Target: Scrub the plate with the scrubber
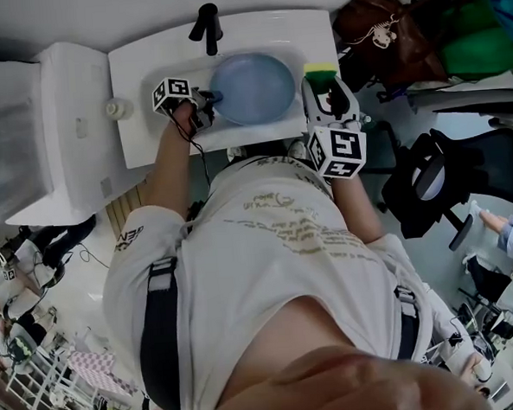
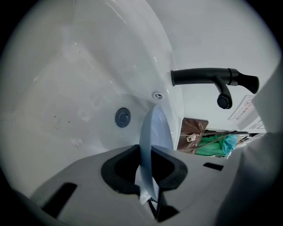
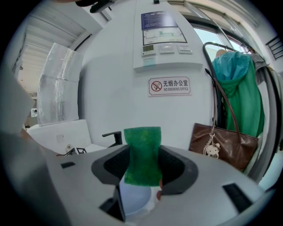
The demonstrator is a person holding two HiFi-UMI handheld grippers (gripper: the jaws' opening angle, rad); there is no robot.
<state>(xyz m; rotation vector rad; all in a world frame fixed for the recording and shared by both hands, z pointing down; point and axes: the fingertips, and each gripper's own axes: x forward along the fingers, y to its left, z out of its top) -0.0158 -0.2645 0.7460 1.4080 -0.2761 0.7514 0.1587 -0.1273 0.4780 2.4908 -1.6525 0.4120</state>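
Fingers (image 2: 117, 170) on the left gripper (image 1: 208, 99) are pinched almost together on the left rim of the plate (image 1: 254, 87), so that one's definitely got hold of it; right gripper (image 1: 323, 81) has its jaws squeezed on the scrubber (image 1: 321, 68), which pokes up between them
-- dishguy

ok, biggest stuff down to smallest, where's everything sitting?
-- rinse_rita

white sink (image 1: 136, 86) fills the middle; a brown bag (image 1: 385, 32) sits past its right edge; the blue plate is down in the basin, just in front of the black faucet (image 1: 208, 25) on the back edge; in the left gripper view the plate (image 2: 154, 128) runs edge-on straight out from between the jaws
-- dishguy

and the scrubber?
-- rinse_rita

up by the sink's right edge, near the plate's right rim; can't tell if they touch; its green side (image 3: 142, 150) faces the right gripper's camera; smallest bit, the round drain (image 2: 123, 117), shows on the basin wall just left of the plate
-- dishguy
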